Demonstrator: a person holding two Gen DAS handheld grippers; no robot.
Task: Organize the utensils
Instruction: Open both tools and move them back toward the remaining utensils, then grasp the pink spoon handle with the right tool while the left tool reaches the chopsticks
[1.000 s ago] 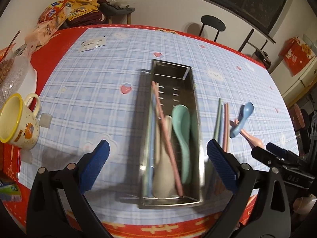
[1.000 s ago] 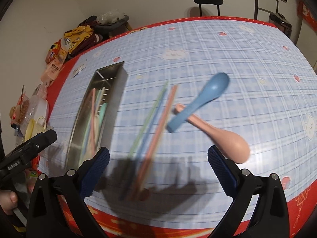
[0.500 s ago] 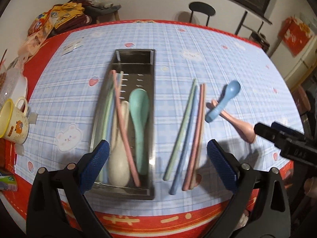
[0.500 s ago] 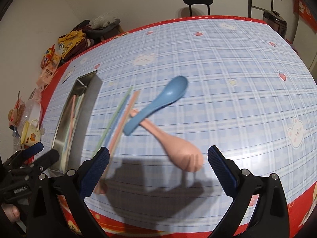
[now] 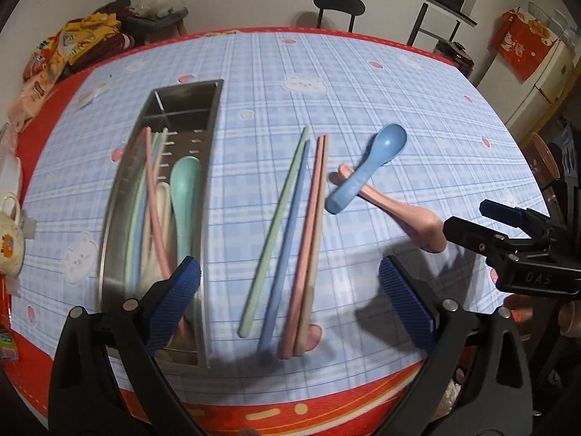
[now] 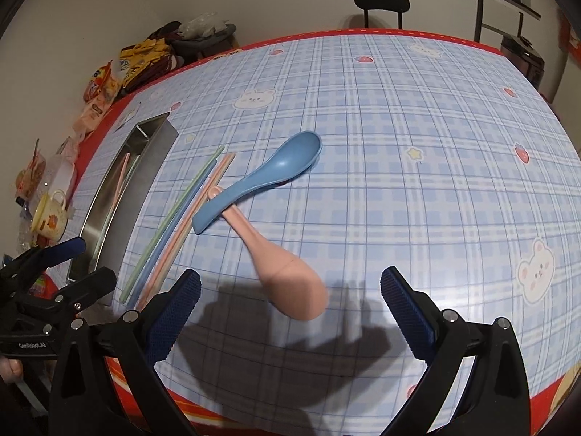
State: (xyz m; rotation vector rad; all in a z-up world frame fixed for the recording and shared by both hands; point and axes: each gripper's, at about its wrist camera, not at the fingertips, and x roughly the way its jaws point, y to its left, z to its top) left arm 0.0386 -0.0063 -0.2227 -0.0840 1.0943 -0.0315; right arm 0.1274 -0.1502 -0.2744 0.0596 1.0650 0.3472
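Observation:
A long steel tray (image 5: 208, 196) (image 6: 109, 200) holds a green spoon (image 5: 185, 196), a cream spoon and a few chopsticks, one pink (image 5: 154, 200). Right of it, loose chopsticks lie side by side on the plaid cloth: green (image 5: 276, 225) (image 6: 174, 218), blue (image 5: 287, 239), pink (image 5: 308, 232) (image 6: 189, 225). A blue spoon (image 5: 366, 167) (image 6: 261, 178) rests across a pink spoon (image 5: 395, 210) (image 6: 279, 269). My left gripper (image 5: 290, 305) hovers open above the near ends of the chopsticks. My right gripper (image 6: 290, 312) is open, just in front of the pink spoon's bowl.
A yellow-rimmed mug (image 6: 49, 214) and a clear container (image 6: 60, 174) stand at the table's left edge, snack bags (image 5: 54, 58) at the far left corner. A black chair (image 6: 381, 3) is behind the table. The red table border (image 5: 290, 403) runs close below both grippers.
My left gripper has swung right, from over the tray to over the loose chopsticks. My right gripper has shifted right, from the chopsticks to the pink spoon. Nothing was picked up.

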